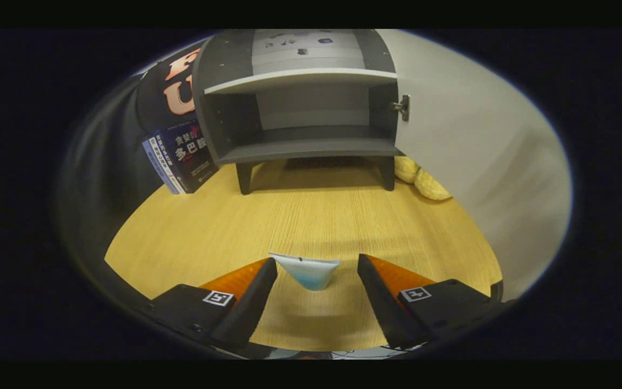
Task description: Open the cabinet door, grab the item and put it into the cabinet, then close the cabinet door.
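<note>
Wood: the yellow wooden table (311, 227) holds everything.
Cabinet: the grey cabinet (300, 119) stands at the far end, beyond the fingers. Its white door (467, 162) is swung wide open to the right.
Item: a small white and blue packet (306, 272) sits between the fingers, near their tips. I cannot tell if it rests on the table or hangs.
Gripper: the gripper (316, 265) has its fingers apart. One finger is close by the packet's left corner, and the other is a little way off.
Other things: books (181, 159) lean left of the cabinet. Something yellow (421, 181) lies by the door.
Step now: I think it is grabbing the packet.
How to do it well: squeeze slowly, hold the packet in the middle, then lift it straight toward the lower shelf (311, 146).
</note>
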{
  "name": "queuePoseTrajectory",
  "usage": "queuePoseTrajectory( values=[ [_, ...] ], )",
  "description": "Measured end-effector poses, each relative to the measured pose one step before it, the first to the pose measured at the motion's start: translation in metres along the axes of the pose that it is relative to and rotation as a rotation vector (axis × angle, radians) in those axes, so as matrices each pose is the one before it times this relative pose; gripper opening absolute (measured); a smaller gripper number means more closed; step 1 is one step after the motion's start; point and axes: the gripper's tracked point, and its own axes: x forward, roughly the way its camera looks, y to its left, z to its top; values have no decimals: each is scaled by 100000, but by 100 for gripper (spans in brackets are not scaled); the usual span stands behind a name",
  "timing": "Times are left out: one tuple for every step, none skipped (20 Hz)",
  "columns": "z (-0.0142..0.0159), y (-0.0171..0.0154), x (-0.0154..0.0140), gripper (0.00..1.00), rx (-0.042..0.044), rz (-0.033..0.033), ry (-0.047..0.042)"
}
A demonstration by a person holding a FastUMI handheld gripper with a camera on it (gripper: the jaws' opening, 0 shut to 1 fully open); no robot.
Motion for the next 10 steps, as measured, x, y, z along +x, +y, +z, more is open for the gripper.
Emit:
queuePoseTrajectory(
  values=[
    [-205, 109, 355, 89, 1788, 20, 648],
    [158, 231, 275, 75, 2432, 228, -398],
    [123, -88, 62, 60, 1549, -730, -408],
    [-172, -101, -105, 59, -370, 39, 1607],
    [119, 50, -200, 58, 360, 197, 711],
    [865, 373, -555, 57, 319, 1427, -1090],
    [1832, 656, -983, 57, 210, 2447, -2843],
    [2342, 773, -1188, 57, 33, 2553, -3996],
    [2717, 758, -1088, 57, -368, 1925, -4404],
    [3078, 687, -1022, 57, -411, 861, -4425]
  ],
)
